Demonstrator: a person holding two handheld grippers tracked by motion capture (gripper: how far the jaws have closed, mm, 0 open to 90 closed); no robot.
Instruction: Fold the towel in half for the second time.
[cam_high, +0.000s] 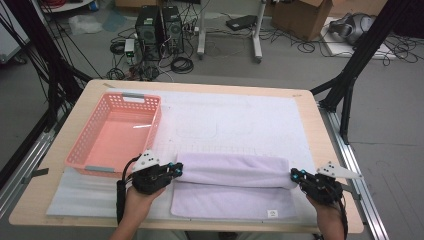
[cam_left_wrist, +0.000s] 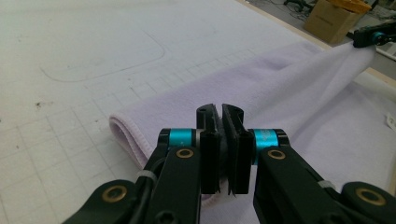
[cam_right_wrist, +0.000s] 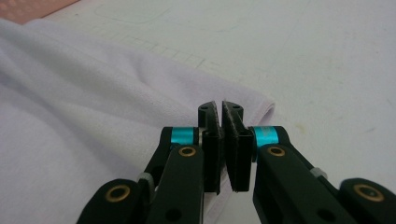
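The towel (cam_high: 232, 187) is a single lavender cloth of soft terry, lying along the near edge of the table (cam_high: 320, 132), its far half folded back over the near half so the fold forms a rounded ridge. A small white label (cam_high: 272, 213) sits near its front hem. Two grippers hold it, one at each end. The left gripper (cam_left_wrist: 222, 140) has its ridged black jaws clamped on the towel's left corner, and the right gripper (cam_right_wrist: 223, 140) is likewise clenched on the right corner, fabric pinched between the pads. Both carry blue rings and brass screws. Under the towel lies one white mat (cam_high: 235, 122), printed with a faint grid and rounded outlines, covering most of the pale wooden tabletop. One pink plastic basket (cam_high: 90, 132), rectangular with perforated walls, stands at the far left on the mat. Beyond the table the grey floor holds two black computer towers (cam_high: 159, 27), tangled cables and cardboard boxes (cam_high: 305, 17).
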